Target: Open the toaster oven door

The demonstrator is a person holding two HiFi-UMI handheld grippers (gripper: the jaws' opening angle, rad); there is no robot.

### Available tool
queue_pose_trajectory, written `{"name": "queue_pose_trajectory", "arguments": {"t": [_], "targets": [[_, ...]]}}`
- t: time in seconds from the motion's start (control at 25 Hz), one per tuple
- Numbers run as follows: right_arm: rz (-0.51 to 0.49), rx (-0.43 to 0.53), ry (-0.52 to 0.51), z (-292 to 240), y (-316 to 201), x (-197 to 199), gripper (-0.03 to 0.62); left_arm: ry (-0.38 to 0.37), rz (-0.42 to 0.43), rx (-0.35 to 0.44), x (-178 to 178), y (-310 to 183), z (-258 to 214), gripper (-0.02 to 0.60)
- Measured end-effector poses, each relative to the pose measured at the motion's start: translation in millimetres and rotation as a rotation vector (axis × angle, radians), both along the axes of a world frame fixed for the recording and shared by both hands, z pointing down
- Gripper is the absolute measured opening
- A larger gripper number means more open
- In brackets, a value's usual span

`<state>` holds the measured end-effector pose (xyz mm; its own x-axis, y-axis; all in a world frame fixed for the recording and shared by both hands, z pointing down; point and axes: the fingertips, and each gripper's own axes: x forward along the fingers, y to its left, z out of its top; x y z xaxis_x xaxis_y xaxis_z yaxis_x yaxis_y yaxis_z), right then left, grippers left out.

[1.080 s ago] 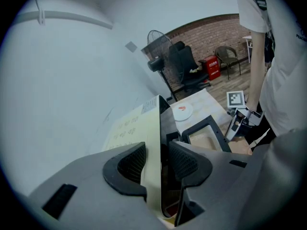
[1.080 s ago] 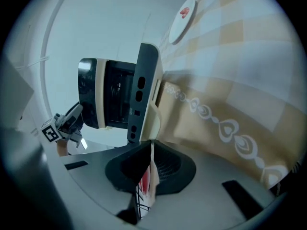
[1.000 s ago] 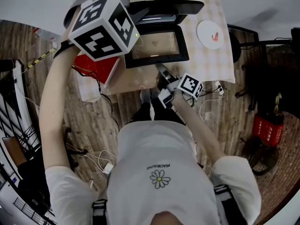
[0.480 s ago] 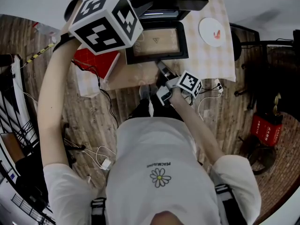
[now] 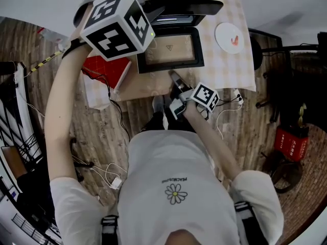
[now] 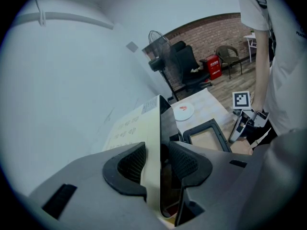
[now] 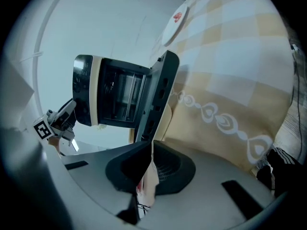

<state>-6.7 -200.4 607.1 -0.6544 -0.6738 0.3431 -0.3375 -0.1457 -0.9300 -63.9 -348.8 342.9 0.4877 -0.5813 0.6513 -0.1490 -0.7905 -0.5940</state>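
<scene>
The black and cream toaster oven (image 5: 179, 6) stands at the table's far side. Its glass door (image 5: 171, 50) is folded down flat towards me. My left gripper (image 5: 150, 11) reaches in from the left under its big marker cube. In the left gripper view its jaws (image 6: 158, 162) are shut on the oven's cream casing edge. My right gripper (image 5: 173, 78) is shut and empty, just in front of the door's front edge. The right gripper view shows the shut jaws (image 7: 149, 164) pointing at the open door (image 7: 158, 95) and the oven cavity (image 7: 115, 95).
A white plate (image 5: 229, 37) with a red mark lies right of the oven on the checked tablecloth (image 5: 225, 68). A red box (image 5: 104, 70) sits at the table's left edge. Cables trail over the wooden floor (image 5: 110, 170). A red container (image 5: 291, 142) stands at the right.
The door lies open in every frame and the left gripper keeps its grip. The right gripper has only shifted slightly near the door's front edge.
</scene>
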Motion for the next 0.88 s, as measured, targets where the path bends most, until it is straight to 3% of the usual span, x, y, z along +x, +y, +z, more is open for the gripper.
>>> {"name": "queue_pose_trajectory", "arguments": {"t": [0.28, 0.4, 0.52, 0.68, 0.88], "targets": [[-0.018, 0.065, 0.032, -20, -10, 9, 0.011, -0.022, -0.003, 0.052, -1, 3, 1, 0.16], [-0.013, 0.113, 0.049, -37, -13, 14, 0.011, -0.003, -0.013, 0.054, -2, 7, -3, 0.137], [0.017, 0.205, 0.078, -68, -36, 28, 0.011, 0.045, -0.025, 0.104, 1, 7, -26, 0.101], [0.042, 0.432, 0.193, -139, -84, 51, 0.011, 0.111, -0.034, 0.199, 7, 6, -76, 0.063], [0.072, 0.809, 0.518, -255, -115, 72, 0.011, 0.288, -0.094, 0.299, 9, 17, -138, 0.024]]}}
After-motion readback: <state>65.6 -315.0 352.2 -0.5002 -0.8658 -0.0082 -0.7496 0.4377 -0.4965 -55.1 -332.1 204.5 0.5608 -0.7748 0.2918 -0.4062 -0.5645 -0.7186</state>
